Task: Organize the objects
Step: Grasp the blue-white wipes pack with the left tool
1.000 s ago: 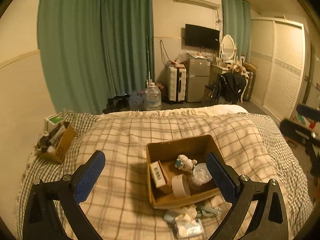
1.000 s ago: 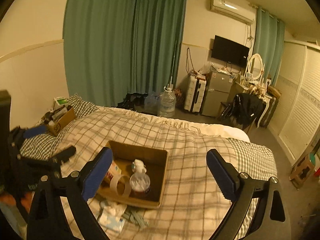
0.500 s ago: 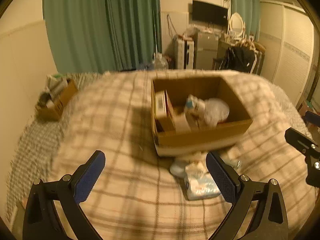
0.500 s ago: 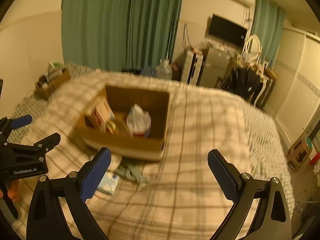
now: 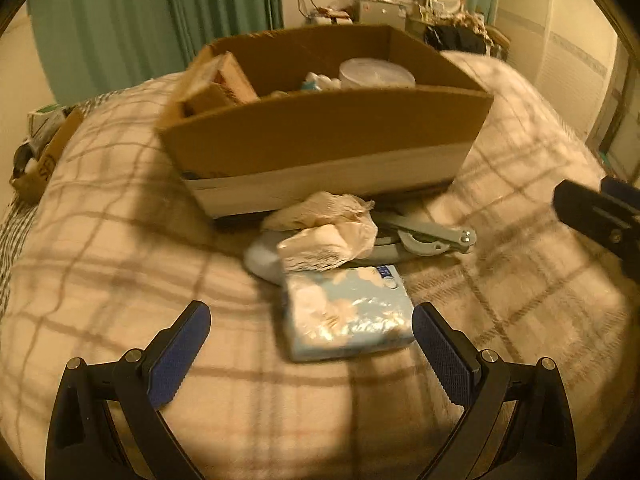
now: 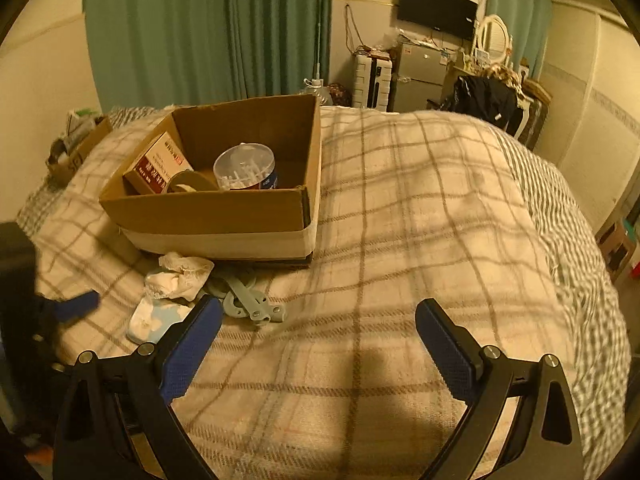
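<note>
Two grippers are in view. The left gripper (image 5: 311, 344) hangs low over the plaid blanket (image 5: 100, 280) with its jaws spread wide and nothing between the pads; a pale blue tissue pack (image 5: 347, 313) lies flat on the blanket just ahead of the gap, toward the right-hand pad. The right gripper (image 6: 318, 336) is likewise wide open and empty, over bare blanket to the right of the loose items; from the left wrist view it shows only as a dark blurred shape at the right edge.

There are two cardboard containers. The larger cardboard box (image 6: 224, 216) sits on the blanket and holds four things that can be counted: one red and white carton (image 6: 158, 164) leaning against the left wall, one tape roll (image 6: 192, 182), one clear round tub (image 6: 245, 166), and something small and white, seen only from the left wrist view and too blurred to name. A smaller box (image 6: 76, 148) stands far off at the left of the bed; its contents are hard to make out.

Three loose items lie just in front of the larger box: the tissue pack, one crumpled white wad (image 5: 328, 232) lying partly on a grey-blue folding tool (image 5: 428, 238), whose left part is hidden under the wad
</note>
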Tool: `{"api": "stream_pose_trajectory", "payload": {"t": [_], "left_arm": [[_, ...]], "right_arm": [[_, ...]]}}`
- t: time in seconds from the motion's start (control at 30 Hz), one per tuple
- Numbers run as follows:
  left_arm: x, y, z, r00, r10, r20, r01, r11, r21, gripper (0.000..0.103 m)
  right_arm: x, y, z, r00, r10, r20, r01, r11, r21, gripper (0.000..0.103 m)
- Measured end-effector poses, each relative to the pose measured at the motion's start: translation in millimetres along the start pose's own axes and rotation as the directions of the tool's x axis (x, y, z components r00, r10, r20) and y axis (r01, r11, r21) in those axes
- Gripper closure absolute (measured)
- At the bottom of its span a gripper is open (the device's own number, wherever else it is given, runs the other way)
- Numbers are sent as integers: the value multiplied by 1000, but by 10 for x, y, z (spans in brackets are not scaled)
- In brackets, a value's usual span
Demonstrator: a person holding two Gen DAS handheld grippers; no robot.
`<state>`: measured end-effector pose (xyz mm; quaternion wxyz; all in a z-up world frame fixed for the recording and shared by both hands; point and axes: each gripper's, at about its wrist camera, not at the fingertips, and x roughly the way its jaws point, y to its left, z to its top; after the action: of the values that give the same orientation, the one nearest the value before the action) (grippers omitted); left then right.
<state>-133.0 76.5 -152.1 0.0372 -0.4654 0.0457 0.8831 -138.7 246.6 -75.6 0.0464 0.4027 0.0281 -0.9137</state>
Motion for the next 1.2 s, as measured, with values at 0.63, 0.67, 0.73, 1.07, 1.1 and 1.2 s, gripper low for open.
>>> {"api": "stream_pose_trajectory", "payload": {"t": [0.63, 0.67, 0.73, 1.07, 1.1, 1.2], "left_arm": [[-448, 647, -18, 998, -31, 47, 37, 992, -124, 36], [-468, 710, 27, 998, -14, 54, 20, 993, -117, 36], [-527, 778, 78, 997, 28, 73, -20, 995, -99, 36], [-465, 1109, 209, 995, 68, 77, -60, 993, -102, 35], [-452, 1139, 206, 995, 62, 75, -54, 993, -104, 36], [-436, 1212, 187, 997, 21, 69, -12, 991, -134, 35]], "right_arm": [[125, 251, 23, 995, -85, -47, 80, 992, -102, 6], [127, 279, 33, 996, -80, -48, 74, 991, -115, 6], [147, 370, 72, 996, -66, -54, 57, 987, -150, 6], [431, 958, 135, 995, -6, -104, -23, 961, -277, 6], [461, 984, 121, 993, -4, -114, -28, 959, -280, 6], [519, 1003, 108, 991, 4, -135, -41, 960, -277, 6]]}}
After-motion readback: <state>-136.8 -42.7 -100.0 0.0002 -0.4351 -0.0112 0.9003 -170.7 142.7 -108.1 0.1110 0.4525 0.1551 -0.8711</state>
